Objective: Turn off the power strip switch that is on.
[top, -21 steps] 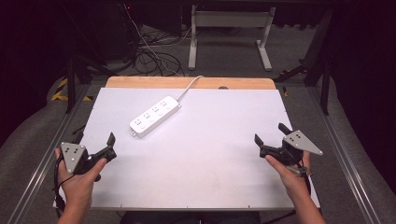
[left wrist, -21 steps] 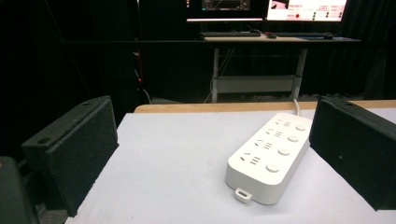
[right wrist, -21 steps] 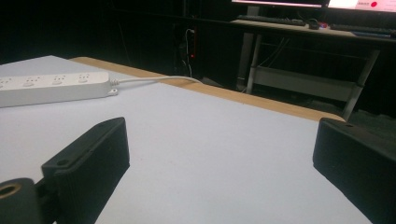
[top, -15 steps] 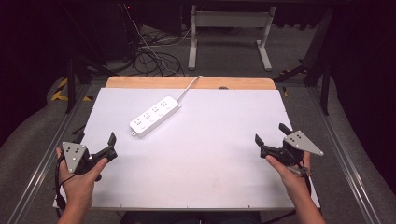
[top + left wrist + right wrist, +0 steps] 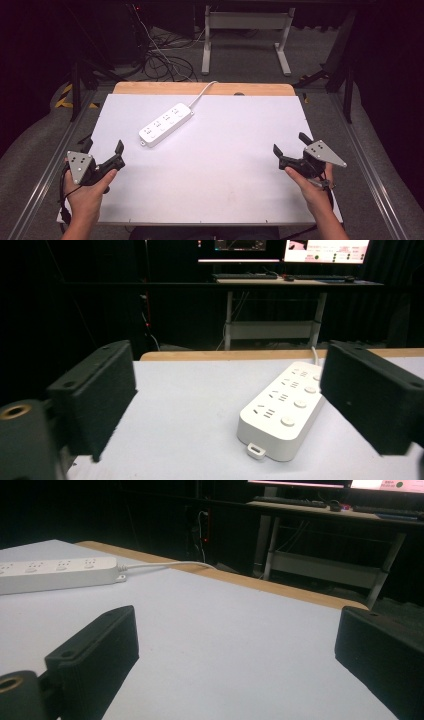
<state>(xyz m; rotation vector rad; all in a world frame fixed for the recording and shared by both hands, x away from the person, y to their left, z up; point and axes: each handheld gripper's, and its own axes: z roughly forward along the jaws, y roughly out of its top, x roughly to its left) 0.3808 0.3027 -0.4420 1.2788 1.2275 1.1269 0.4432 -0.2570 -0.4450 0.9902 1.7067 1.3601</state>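
White power strip [image 5: 165, 124] ahead of left gripper [image 5: 102, 150], apart.

A white power strip [image 5: 165, 124] lies at an angle on the far left part of a white-topped table [image 5: 225, 165], its cord [image 5: 202, 91] running off the far edge. Well nearer than the strip and to its left, the left gripper [image 5: 103, 155] is held with jaws apart. Far to the strip's right, the right gripper [image 5: 291, 143] is likewise spread wide.

Left gripper [image 5: 104, 149] nudged slightly forward (jaws apart).
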